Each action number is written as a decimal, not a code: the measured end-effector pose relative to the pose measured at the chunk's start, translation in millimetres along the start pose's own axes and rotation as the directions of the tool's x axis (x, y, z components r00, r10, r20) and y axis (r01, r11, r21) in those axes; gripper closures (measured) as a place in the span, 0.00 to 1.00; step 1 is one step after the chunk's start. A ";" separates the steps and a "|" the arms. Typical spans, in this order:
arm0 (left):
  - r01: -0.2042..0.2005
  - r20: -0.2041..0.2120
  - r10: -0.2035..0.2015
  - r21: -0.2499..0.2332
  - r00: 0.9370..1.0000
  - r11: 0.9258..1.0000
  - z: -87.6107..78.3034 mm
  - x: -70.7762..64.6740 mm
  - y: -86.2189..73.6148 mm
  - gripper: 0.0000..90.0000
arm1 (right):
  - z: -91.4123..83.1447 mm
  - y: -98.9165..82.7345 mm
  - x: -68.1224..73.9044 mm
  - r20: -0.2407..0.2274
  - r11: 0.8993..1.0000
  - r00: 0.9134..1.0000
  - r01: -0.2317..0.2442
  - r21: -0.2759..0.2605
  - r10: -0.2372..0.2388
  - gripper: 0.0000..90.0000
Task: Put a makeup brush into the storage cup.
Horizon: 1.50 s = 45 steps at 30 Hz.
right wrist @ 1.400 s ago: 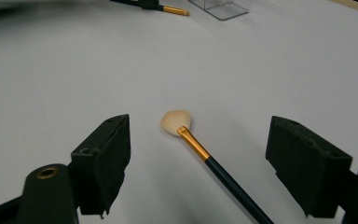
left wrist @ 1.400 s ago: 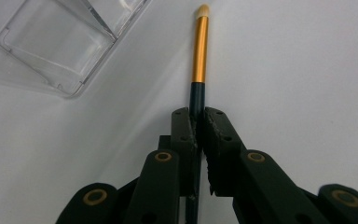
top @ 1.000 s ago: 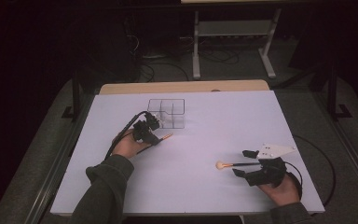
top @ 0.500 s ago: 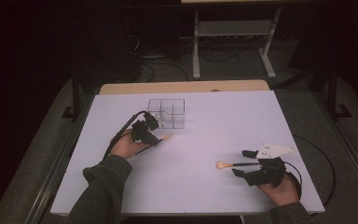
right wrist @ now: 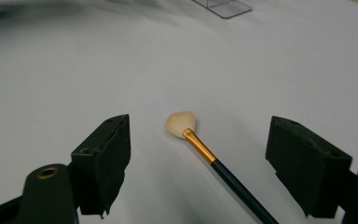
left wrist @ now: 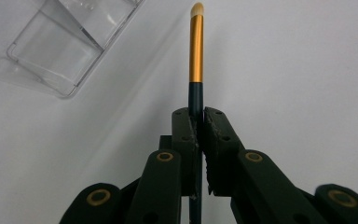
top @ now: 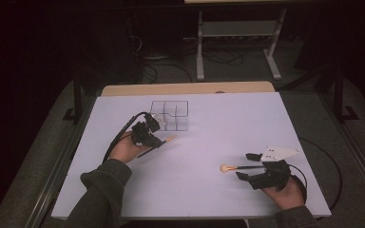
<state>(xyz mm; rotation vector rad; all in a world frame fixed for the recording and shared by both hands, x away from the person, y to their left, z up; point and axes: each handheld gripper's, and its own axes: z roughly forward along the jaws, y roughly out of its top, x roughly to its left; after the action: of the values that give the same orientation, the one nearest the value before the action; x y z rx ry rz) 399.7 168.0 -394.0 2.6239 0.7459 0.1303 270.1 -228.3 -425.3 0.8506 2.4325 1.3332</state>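
Note:
My left gripper (top: 157, 140) is shut on the dark handle of a slim brush (left wrist: 196, 51) with a gold ferrule and a pale tip. It holds the brush just in front of a clear plastic organiser (top: 170, 115) with several compartments, whose corner (left wrist: 60, 46) is at the upper left of the left gripper view. My right gripper (top: 246, 166) stands open near the table's front right. A fan brush (right wrist: 200, 144) lies flat on the white sheet between its jaws, untouched, its pale head (top: 225, 167) pointing left.
The white sheet (top: 209, 128) covers most of the table, with a wooden strip (top: 185, 89) along the far edge. Cables trail from both grippers. A metal stand (top: 237, 33) is on the dark floor beyond the table.

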 end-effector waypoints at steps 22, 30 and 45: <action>-0.012 0.041 0.015 -0.082 0.999 0.997 -24.8 -10.7 -11.9 0.93 | 1.1 -0.6 0.3 0.003 1.000 1.000 -0.002 0.010 0.002 0.24; -0.025 0.051 0.031 -0.117 0.998 0.993 -35.5 -17.6 -15.6 0.93 | 1.3 -0.5 -0.1 0.005 1.000 1.000 0.000 0.013 0.000 0.24; -0.046 0.043 0.056 -0.202 0.997 0.978 -59.8 -30.4 -32.8 0.93 | 5.0 9.9 3.4 -0.017 0.999 1.000 0.014 0.031 -0.013 0.24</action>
<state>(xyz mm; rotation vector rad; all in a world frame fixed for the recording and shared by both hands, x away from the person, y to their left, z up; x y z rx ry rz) 346.1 199.0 -352.1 2.4456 0.6146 0.1475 273.5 -218.7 -419.7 0.8321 2.4733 1.3063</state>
